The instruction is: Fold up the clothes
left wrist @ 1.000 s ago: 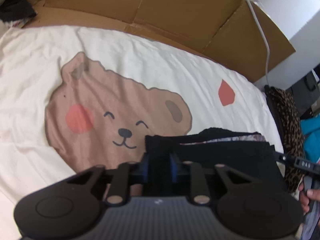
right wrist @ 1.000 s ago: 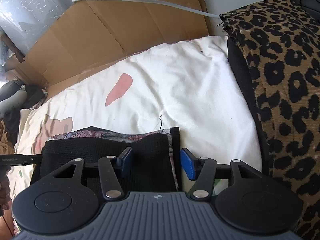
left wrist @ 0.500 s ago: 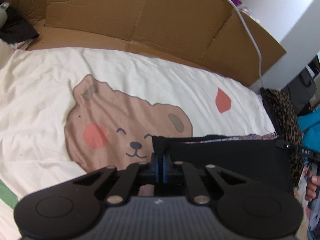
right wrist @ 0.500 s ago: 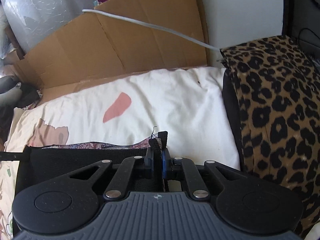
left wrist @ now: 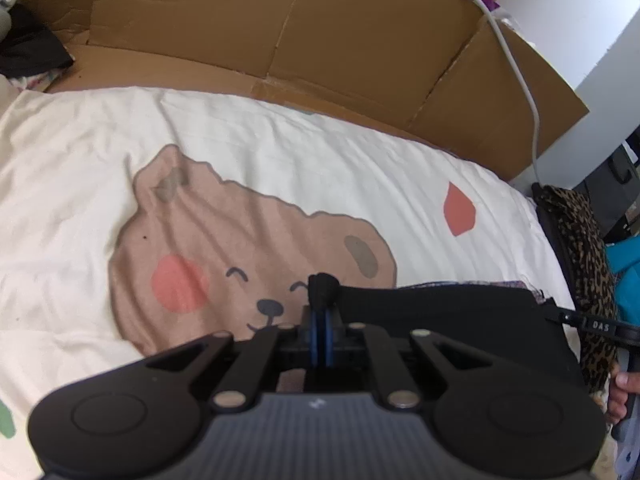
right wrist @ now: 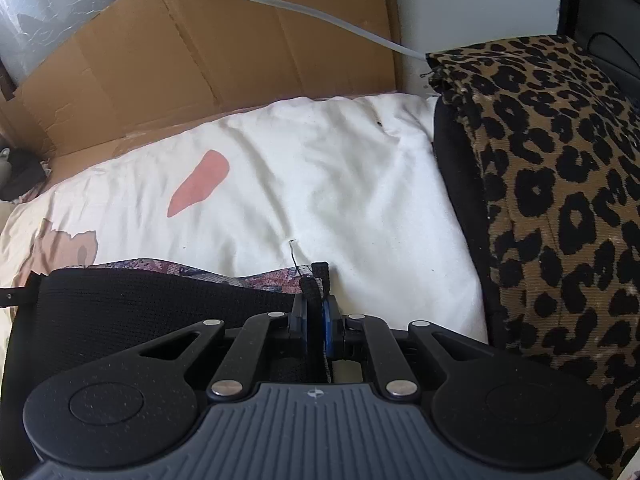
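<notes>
Item 1: black knitted garment with a patterned multicoloured lining [left wrist: 440, 320], lying on the bed near its right end, stretched flat between the two tools. A strip of lining shows along its far edge [right wrist: 224, 276].

Item 2: left hand-held gripper [left wrist: 320, 320], black frame, blue pads. Jaws pressed together on the garment's left corner; a bunched nub of black fabric sticks up past the fingertips.

Item 3: right hand-held gripper [right wrist: 316, 312], same build. Jaws pinching the garment's right corner, with a fold of black knit and a thin loose thread standing above the pads. In the left wrist view its tip reaches the garment's right edge [left wrist: 600, 326].

Item 4: a person's hand [left wrist: 622, 392], fingers wrapped round the right tool's grip, at the right frame edge.

Item 5: cream bed cover printed with a brown smiling bear face, pink cheek and a red drop shape [left wrist: 280, 152], beneath the garment.

Item 6: leopard-print brown and black fabric piece [right wrist: 560, 200], just beside the bed's right end, over a black layer.

Item 7: flattened brown cardboard sheets [left wrist: 280, 32], standing along the far side of the bed.

Item 8: white cable [right wrist: 280, 0], draped across the cardboard.

Item 9: teal fabric [left wrist: 626, 256], far right, partly seen.
</notes>
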